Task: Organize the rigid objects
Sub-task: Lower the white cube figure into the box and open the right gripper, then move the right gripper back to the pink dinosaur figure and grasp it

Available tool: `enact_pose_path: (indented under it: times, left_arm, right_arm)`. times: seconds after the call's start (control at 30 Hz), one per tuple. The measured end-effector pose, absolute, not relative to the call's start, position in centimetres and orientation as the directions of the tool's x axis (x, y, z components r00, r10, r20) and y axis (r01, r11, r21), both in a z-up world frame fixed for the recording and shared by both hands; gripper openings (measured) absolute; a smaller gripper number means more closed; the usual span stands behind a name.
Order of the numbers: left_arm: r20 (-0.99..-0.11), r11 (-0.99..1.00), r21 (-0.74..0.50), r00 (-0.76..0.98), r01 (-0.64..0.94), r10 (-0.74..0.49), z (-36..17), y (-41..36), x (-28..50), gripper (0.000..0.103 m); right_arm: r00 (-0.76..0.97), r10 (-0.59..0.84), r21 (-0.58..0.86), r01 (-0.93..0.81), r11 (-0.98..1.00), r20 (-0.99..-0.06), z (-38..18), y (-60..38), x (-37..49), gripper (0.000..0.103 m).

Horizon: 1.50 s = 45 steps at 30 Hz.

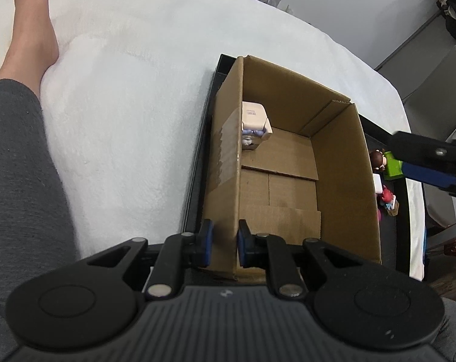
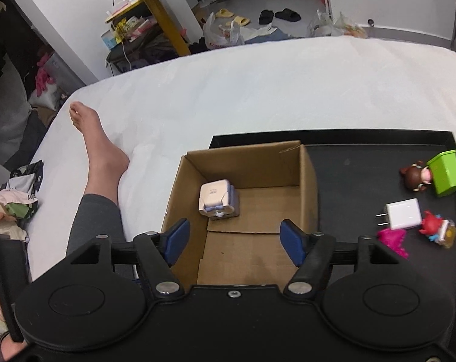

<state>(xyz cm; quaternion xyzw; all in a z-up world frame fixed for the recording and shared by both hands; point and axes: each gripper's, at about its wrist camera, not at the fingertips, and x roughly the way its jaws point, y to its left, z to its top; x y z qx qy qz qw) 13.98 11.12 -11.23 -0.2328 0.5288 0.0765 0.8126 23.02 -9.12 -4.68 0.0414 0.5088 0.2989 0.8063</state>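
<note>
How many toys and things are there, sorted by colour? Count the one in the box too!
White or cream: 2, the cube toy in the cardboard box and the plug charger
Green: 1, the green box
Brown: 1, the brown figurine
Red: 1, the red figurine
Pink: 1, the pink toy
Total: 6

Ahead of the black right tool (image 2: 234, 239) with its blue pads (image 2: 291, 242), the plain brown cardboard box (image 2: 307, 187) holds a cream and lilac cube toy (image 2: 217, 199). To the tool's right, on the black tray (image 2: 363, 163), lie a lime-green box (image 2: 446, 172), a white charger (image 2: 404, 213), a brown figurine (image 2: 415, 176), a red figurine (image 2: 433, 226) and a magenta toy (image 2: 393, 241). The bed (image 2: 258, 90) is white.
</note>
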Motion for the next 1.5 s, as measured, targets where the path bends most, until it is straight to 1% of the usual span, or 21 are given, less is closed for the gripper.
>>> enact_pose_path:
  times: [0.07, 0.53, 0.83, 1.2, 1.27, 1.33, 1.5]
  left_arm:
    - [-0.897, 0.881, -0.296, 0.425, -0.370, -0.123, -11.3, 11.0, 14.0, 0.015]
    - [-0.910, 0.891, -0.263, 0.401, -0.371, -0.101, -11.1, 10.5, 14.5, 0.014]
    - [-0.916, 0.894, -0.246, 0.391, -0.374, -0.088, -11.0, 10.2, 14.7, 0.014]
    - [-0.920, 0.892, -0.238, 0.382, -0.384, -0.081, -11.0, 10.1, 14.9, 0.013]
    - [-0.920, 0.892, -0.239, 0.383, -0.384, -0.081, -11.0, 10.2, 14.9, 0.013]
    - [-0.920, 0.892, -0.239, 0.382, -0.385, -0.082, -11.0, 10.2, 14.9, 0.013]
    - [-0.921, 0.894, -0.236, 0.380, -0.380, -0.082, -11.0, 10.2, 14.8, 0.013]
  right_arm:
    - [0.319, 0.524, 0.368, -0.437, 0.821, -0.790, -4.3, -9.9, 23.0, 0.071]
    - [0.383, 0.489, 0.372, -0.342, 0.863, -0.784, -4.7, -16.2, 23.5, 0.071]
    - [0.394, 0.487, 0.391, -0.301, 0.870, -0.780, -5.0, -18.8, 23.5, 0.072]
    - [0.392, 0.470, 0.402, -0.247, 0.882, -0.791, -6.8, -21.0, 23.9, 0.086]
    - [0.385, 0.463, 0.402, -0.233, 0.886, -0.798, -7.5, -21.1, 24.1, 0.092]
    - [0.376, 0.458, 0.399, -0.228, 0.888, -0.805, -8.1, -21.2, 24.2, 0.095]
    - [0.342, 0.445, 0.398, -0.201, 0.895, -0.828, -9.9, -21.5, 24.6, 0.096]
